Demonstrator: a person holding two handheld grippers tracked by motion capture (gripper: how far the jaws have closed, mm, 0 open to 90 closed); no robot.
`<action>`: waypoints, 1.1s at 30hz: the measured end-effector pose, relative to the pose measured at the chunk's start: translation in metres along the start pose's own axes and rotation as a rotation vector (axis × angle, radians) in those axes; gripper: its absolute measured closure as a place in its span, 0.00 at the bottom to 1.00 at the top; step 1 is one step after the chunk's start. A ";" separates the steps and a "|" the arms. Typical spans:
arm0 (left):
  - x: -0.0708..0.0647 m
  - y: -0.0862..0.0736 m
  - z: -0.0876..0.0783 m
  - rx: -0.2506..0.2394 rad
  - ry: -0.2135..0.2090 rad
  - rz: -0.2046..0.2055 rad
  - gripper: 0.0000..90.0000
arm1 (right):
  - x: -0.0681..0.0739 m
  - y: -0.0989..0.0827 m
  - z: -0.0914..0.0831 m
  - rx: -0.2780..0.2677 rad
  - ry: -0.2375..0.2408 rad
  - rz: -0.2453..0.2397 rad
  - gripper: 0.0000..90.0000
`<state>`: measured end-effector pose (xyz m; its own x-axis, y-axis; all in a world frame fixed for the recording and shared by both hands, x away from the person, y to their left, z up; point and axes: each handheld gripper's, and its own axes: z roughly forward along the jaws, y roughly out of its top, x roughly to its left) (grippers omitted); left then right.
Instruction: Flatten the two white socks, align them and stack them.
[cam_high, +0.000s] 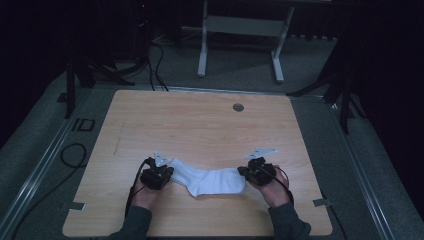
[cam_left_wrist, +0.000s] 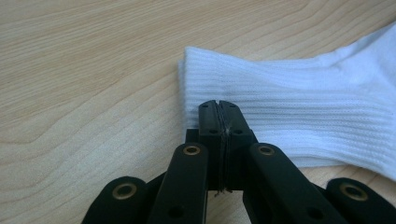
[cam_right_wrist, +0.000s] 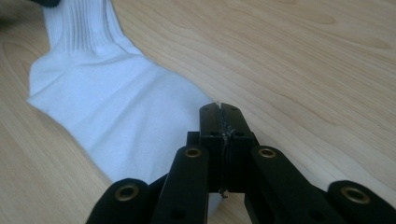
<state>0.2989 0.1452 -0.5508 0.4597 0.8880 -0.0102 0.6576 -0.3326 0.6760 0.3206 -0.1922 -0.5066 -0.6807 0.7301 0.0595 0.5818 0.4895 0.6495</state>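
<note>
High view: a white sock (cam_high: 210, 181) lay flat on the wooden table (cam_high: 200, 120), near its front edge, between the left gripper (cam_high: 162, 173) and right gripper (cam_high: 251, 171), one at each end.

Left gripper view: the jaws were pressed together at the ribbed cuff (cam_left_wrist: 280, 116); whether they pinched fabric could not be told.

Right gripper view: the jaws were together at the toe end (cam_right_wrist: 154, 121), probably to tension the sock.

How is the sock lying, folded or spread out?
Spread out. The sock lies flat and full-length on the table, its ends at the two grippers, with no part doubled over.
</note>
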 end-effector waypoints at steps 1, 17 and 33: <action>0.000 0.000 0.000 0.001 0.000 -0.001 0.99 | -0.002 -0.002 -0.002 -0.007 -0.003 0.009 0.99; -0.003 -0.003 -0.004 0.007 -0.007 -0.017 0.97 | -0.020 -0.013 -0.017 -0.098 0.015 0.097 0.65; 0.001 -0.001 -0.018 -0.083 -0.036 -0.039 0.83 | -0.036 -0.022 -0.016 -0.097 -0.004 0.143 0.59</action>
<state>0.2878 0.1526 -0.5383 0.4563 0.8876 -0.0631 0.6245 -0.2689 0.7333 0.3251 -0.2368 -0.5111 -0.5926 0.7908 0.1535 0.6263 0.3324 0.7052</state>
